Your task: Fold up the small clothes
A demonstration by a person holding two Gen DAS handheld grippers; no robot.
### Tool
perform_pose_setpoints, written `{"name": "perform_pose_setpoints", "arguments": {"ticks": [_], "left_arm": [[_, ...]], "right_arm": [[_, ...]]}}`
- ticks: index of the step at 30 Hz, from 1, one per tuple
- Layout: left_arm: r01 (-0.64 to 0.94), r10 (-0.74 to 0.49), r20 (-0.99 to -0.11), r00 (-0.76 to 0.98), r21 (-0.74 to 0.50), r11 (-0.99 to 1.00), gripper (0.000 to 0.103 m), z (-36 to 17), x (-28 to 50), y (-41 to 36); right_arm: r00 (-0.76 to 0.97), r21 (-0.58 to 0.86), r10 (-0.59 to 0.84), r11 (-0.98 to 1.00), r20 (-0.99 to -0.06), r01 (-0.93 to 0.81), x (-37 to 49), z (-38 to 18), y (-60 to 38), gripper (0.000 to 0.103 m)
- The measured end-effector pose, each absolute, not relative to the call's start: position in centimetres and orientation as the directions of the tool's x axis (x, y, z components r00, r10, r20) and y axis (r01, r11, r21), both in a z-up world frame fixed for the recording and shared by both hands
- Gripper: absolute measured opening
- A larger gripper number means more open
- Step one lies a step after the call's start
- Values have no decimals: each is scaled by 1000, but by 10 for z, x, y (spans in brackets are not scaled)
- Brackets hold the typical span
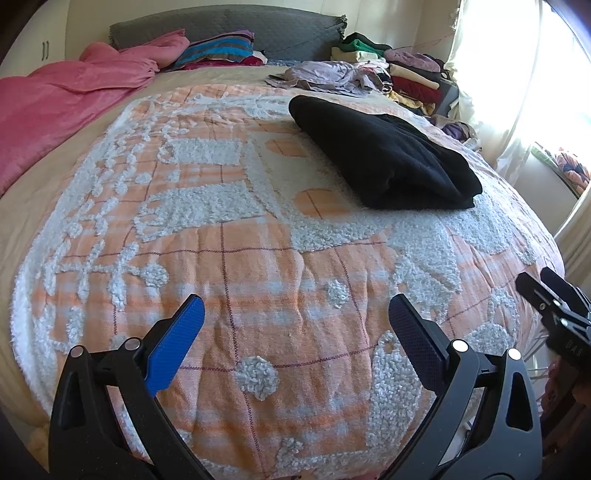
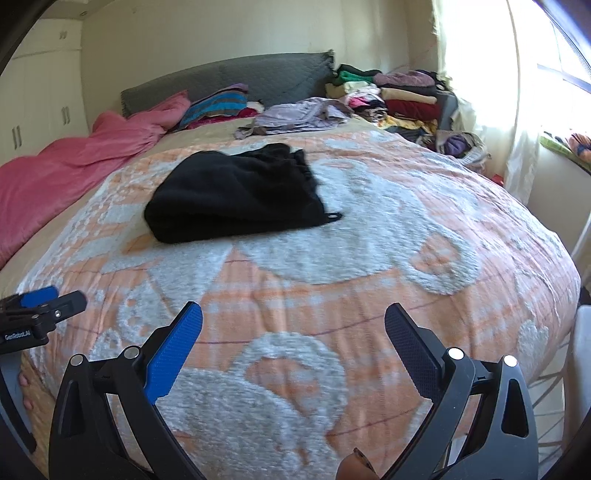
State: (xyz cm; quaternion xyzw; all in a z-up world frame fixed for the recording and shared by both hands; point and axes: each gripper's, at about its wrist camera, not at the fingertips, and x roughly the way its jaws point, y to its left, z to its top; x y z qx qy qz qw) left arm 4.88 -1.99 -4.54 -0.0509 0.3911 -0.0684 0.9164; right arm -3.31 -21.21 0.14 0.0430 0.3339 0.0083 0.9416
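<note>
Hovering over the bed: left gripper (image 1: 295, 317) sits at the bottom of its own view, jaws spread wide, nothing between the fingers, only the orange-and-white tufted blanket (image 1: 258, 266) below. Right gripper (image 2: 293, 321) same story at the bottom of its view: jaws wide apart, empty. Each gripper shows in the other's camera: the right one at the lower right edge of the left view (image 1: 554, 306), the left one at the lower left edge of the right view (image 2: 40, 310).

Black garment (image 1: 384, 155) lies folded in a compact bundle on the blanket, upper right of centre in the left view, upper left of centre in the right view (image 2: 236, 195). Well apart from both grippers, touching neither. A small loop or tag sticks out at its lower right corner in the right view.

Background, top of frame: pink duvet (image 1: 62, 99) bunched along the upper left, striped pillow (image 1: 218, 50) against the grey headboard (image 1: 229, 26), lilac crumpled clothes (image 1: 325, 75) next to a stack of folded clothes (image 1: 406, 70) at upper right. Bright curtained window (image 1: 517, 55) at the right edge, blown out. White wardrobe doors (image 2: 40, 107) at upper left of the right view.
</note>
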Motion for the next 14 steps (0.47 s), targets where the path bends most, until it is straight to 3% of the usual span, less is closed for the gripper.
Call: {"name": "perform_pose_setpoints", "arguments": {"ticks": [5, 8, 12, 14], "left_arm": [[-1, -100, -711, 696, -140, 990, 93, -41, 52, -1], [-71, -73, -706, 704, -173, 982, 93, -30, 61, 38], [-262, 96, -717, 690, -123, 957, 93, -19, 87, 133], [-356, 201, -725, 658, -64, 932, 93, -20, 102, 180]], "right_arm": [[755, 169, -77, 955, -652, 244, -36, -3, -284, 98], [682, 163, -277, 847, -677, 506, -47, -9, -378, 98], [461, 75, -526, 598, -714, 798, -73, -21, -516, 98], [340, 48, -571, 464, -747, 885, -88, -29, -582, 98]]}}
